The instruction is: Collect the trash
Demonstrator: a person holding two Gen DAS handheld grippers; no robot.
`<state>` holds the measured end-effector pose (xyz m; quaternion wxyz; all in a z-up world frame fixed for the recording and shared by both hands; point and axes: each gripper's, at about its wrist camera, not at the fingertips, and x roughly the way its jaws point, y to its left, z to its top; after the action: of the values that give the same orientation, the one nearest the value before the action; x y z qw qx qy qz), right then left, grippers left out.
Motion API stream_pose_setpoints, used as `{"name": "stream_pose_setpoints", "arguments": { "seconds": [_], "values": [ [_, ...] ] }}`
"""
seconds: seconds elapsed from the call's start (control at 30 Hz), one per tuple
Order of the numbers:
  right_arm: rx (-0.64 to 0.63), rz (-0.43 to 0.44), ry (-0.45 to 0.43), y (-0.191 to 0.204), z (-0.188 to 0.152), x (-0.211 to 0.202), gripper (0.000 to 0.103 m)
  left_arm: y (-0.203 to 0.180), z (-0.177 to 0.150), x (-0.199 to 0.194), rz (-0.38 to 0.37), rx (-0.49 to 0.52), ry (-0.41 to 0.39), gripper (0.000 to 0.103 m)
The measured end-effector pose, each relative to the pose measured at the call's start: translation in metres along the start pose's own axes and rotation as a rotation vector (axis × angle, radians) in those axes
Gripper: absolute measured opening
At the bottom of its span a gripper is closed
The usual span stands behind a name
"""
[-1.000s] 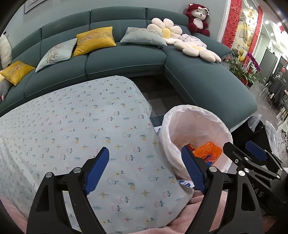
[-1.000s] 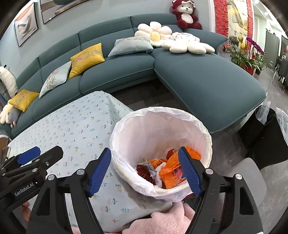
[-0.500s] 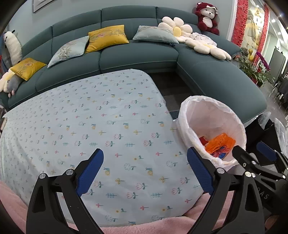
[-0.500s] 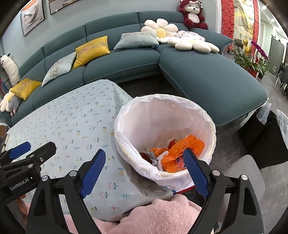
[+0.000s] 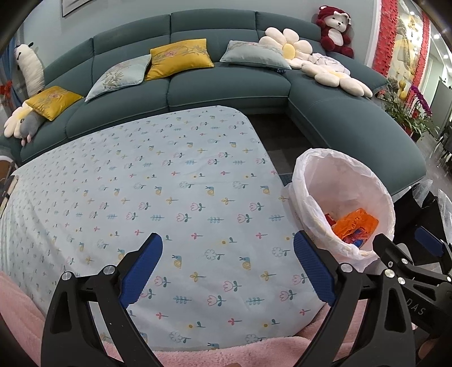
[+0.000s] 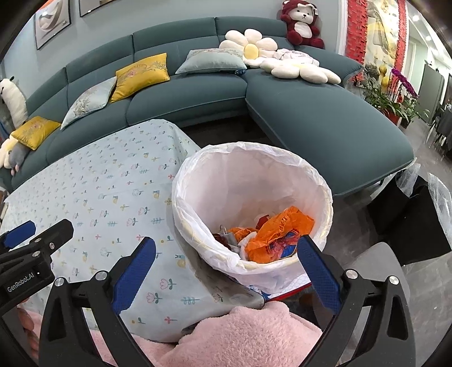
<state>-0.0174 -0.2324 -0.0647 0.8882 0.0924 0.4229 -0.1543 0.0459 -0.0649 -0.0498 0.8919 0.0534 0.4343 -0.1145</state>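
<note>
bin [image 6: 319,180] contents clear only from right wrist; left claw [image 5: 227,266] spread, empty; right claw [image 6: 226,268] opening, empty.

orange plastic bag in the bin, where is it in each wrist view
Left wrist: orange plastic bag at right of centre, inside the white-lined bin, partly hidden by the rim.
Right wrist: it sits just right of centre, low in the bin.
Shared landmark: red teddy bear on the sofa back.
</note>
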Motion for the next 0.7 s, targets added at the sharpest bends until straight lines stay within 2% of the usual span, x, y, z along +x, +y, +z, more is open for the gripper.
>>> {"name": "stream_pose_setpoints", "arguments": {
  "seconds": [0.7],
  "values": [
    [0.023, -0.008, -0.005, -0.0057, -0.0039, 0.0034, 0.096, -0.0032, -0.0045, 0.0029, 0.021, 0.020, -0.006, 0.090]
  ]
}}
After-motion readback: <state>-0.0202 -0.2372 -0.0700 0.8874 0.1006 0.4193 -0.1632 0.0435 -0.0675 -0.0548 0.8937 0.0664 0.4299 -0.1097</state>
